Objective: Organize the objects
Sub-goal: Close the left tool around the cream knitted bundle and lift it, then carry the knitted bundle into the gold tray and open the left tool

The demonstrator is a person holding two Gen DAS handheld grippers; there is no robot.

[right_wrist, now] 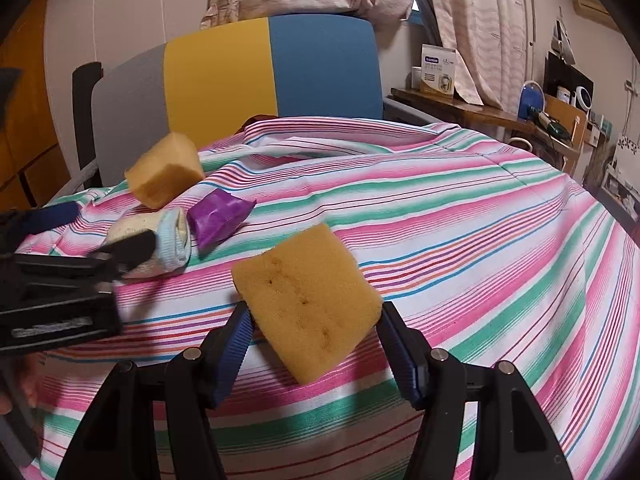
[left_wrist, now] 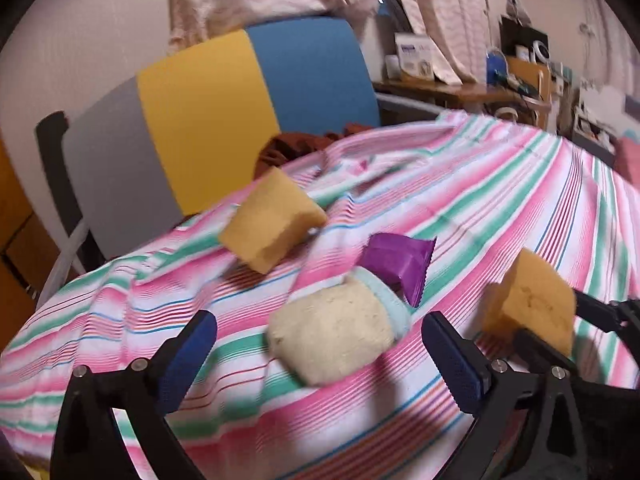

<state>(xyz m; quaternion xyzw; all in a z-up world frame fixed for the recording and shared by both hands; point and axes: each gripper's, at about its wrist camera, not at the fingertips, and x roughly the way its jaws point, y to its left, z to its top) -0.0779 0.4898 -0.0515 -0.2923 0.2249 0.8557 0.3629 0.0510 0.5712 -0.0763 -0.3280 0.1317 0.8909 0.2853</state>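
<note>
A rolled cream sock with a pale blue cuff lies on the striped cloth, between the wide-apart blue pads of my left gripper. The pads stand clear of it on both sides, so that gripper is open. Just behind the sock lie a purple packet and a loose yellow sponge. My right gripper is shut on a second yellow sponge, held tilted above the cloth. In the right wrist view the left gripper is at the left edge beside the sock, with the packet and the loose sponge behind.
A chair with a grey, yellow and blue back stands against the far edge of the cloth-covered surface, with a dark red cloth on its seat. A cluttered wooden shelf runs along the right wall. Curtains hang behind.
</note>
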